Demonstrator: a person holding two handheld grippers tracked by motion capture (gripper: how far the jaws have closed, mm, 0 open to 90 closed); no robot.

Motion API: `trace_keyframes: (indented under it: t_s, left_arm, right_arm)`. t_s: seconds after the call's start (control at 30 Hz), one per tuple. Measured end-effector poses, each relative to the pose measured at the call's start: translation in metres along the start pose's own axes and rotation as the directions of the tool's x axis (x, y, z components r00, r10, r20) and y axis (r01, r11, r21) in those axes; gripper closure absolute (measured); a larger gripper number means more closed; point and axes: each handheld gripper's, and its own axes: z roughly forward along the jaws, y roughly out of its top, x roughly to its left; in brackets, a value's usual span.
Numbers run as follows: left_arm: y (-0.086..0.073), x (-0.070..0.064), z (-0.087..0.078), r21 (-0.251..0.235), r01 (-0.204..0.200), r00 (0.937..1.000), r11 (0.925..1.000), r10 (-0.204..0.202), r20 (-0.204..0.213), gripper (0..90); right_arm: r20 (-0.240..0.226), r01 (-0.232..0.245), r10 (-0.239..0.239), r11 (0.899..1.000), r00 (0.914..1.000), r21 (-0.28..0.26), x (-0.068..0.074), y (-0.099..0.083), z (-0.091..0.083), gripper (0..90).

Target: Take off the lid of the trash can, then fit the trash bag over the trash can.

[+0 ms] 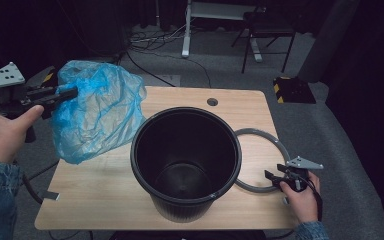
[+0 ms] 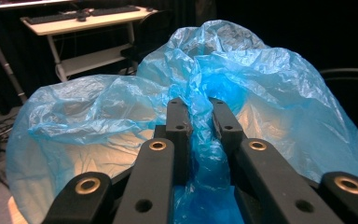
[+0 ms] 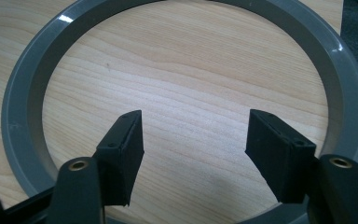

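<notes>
A crumpled blue plastic bag [image 1: 97,114] hangs over the table's left side, held up by my left gripper [image 1: 69,94], which is shut on a fold of it. In the left gripper view the jaws pinch the blue plastic bag [image 2: 261,79] at my left gripper [image 2: 198,109]. A black bin [image 1: 186,157] stands upright and empty in the middle of the table. A grey ring [image 1: 272,142] lies flat to its right, partly behind the bin. My right gripper [image 1: 274,176] hovers open over the ring's near edge; the right gripper view shows my right gripper [image 3: 195,128] above the grey ring [image 3: 23,107].
The wooden table [image 1: 105,195] has a cable hole [image 1: 212,102] near its far edge. A chair [image 1: 265,30] and a desk frame [image 1: 190,25] stand on the floor beyond, with cables [image 1: 150,37] lying about. A desk with a keyboard [image 2: 74,18] is behind the bag.
</notes>
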Motion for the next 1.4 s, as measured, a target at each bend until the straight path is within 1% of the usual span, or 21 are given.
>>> trace_keyframes:
  t_s: [0.23, 0.5, 0.63, 0.67, 0.77, 0.83, 0.93, 1.17, 1.27, 1.4]
  left_arm:
    - [0.008, -0.003, -0.001, -0.044, 0.024, 0.9994, 0.9987, -0.023, 0.026, 80.7]
    - [0.025, -0.016, 0.002, -0.077, 0.009, 0.9989, 0.997, -0.005, 0.046, 80.8]
    - [0.034, -0.021, 0.004, -0.081, -0.014, 0.9994, 0.9966, 0.016, 0.03, 80.8]
    - [0.036, -0.022, 0.004, -0.083, -0.013, 0.9995, 0.9965, 0.016, 0.028, 80.8]
    - [0.041, -0.021, 0.005, -0.079, -0.037, 0.9992, 0.9962, 0.038, 0.009, 80.8]
    - [0.043, -0.019, 0.006, -0.096, -0.022, 0.9996, 0.9951, 0.024, 0.015, 80.8]
    - [0.048, -0.019, 0.009, -0.104, -0.021, 0.9996, 0.9944, 0.023, 0.016, 80.8]
    - [0.062, -0.023, 0.016, -0.105, -0.041, 0.9991, 0.9936, 0.042, 0.005, 80.8]
    - [0.068, -0.023, 0.02, -0.107, -0.045, 0.999, 0.9932, 0.045, -0.007, 80.9]
    - [0.074, -0.022, 0.026, -0.117, -0.04, 0.9991, 0.9923, 0.039, -0.016, 80.9]
  right_arm:
    - [-0.004, 0.008, -0.008, 1.0, 1.0, 0.006, 0.002, -0.001, 0.001, 37.2]
    - [-0.007, 0.013, -0.013, 1.0, 0.9999, 0.008, 0.004, 0.0, 0.002, 37.2]
    - [-0.01, 0.013, -0.013, 1.0, 0.9999, 0.009, 0.004, 0.0, 0.002, 37.2]
    - [-0.01, 0.014, -0.014, 1.0, 0.9998, 0.007, 0.004, 0.0, 0.002, 37.1]
    - [-0.011, 0.016, -0.016, 1.0, 0.9998, 0.008, 0.004, -0.001, 0.002, 37.1]
    - [-0.008, 0.013, -0.013, 1.0, 0.9999, 0.011, 0.004, -0.002, 0.002, 37.2]
    - [-0.007, 0.015, -0.015, 1.0, 0.9999, 0.01, 0.004, -0.003, 0.001, 37.2]
    - [-0.005, 0.013, -0.013, 1.0, 0.9999, 0.009, 0.005, -0.004, -0.002, 37.2]
    - [-0.005, 0.015, -0.015, 1.0, 0.9999, 0.009, 0.005, -0.004, -0.001, 37.1]
    - [-0.01, 0.019, -0.019, 1.0, 0.9998, 0.012, 0.007, -0.004, 0.0, 37.2]
